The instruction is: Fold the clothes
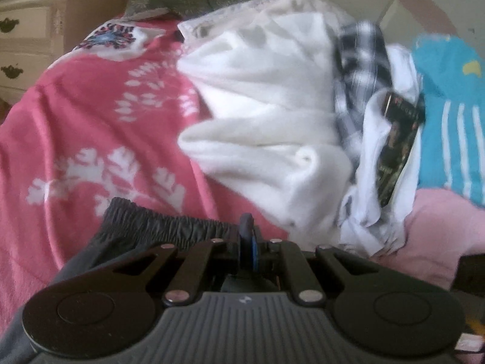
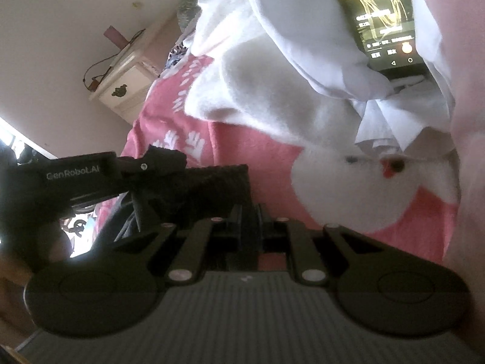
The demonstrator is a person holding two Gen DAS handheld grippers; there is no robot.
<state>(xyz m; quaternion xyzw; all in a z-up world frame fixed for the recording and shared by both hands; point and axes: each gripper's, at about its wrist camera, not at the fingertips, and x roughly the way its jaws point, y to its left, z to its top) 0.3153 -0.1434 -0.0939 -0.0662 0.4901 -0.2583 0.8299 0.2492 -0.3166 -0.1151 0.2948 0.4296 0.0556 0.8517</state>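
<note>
**Ana:** Fingers on the left gripper (image 1: 247,236) are pinched nearly together on the elastic waistband of the dark shorts (image 1: 157,227); the right gripper (image 2: 250,221) looks pressed together on the same dark waistband too, though its tips are in shadow.

**Ben:** And the shorts lie where?

**Ana:** On the pink floral bedspread (image 1: 75,115), just this side of the white fleece garment (image 1: 266,115); the left gripper grips the waistband to one side of the right one.

**Ben:** What might go wrong?

**Ana:** My guess: the thin grip could slip off the gathered elastic if the two hands pull apart; the phone (image 2: 382,21), lying in the white clothes beyond the fleece, could get dragged or knocked if that pile is snagged.

**Ben:** Pose?

**Ana:** Both grippers tilt steeply down toward the bedspread; the right view is rolled sideways, so that wrist is twisted.
</note>
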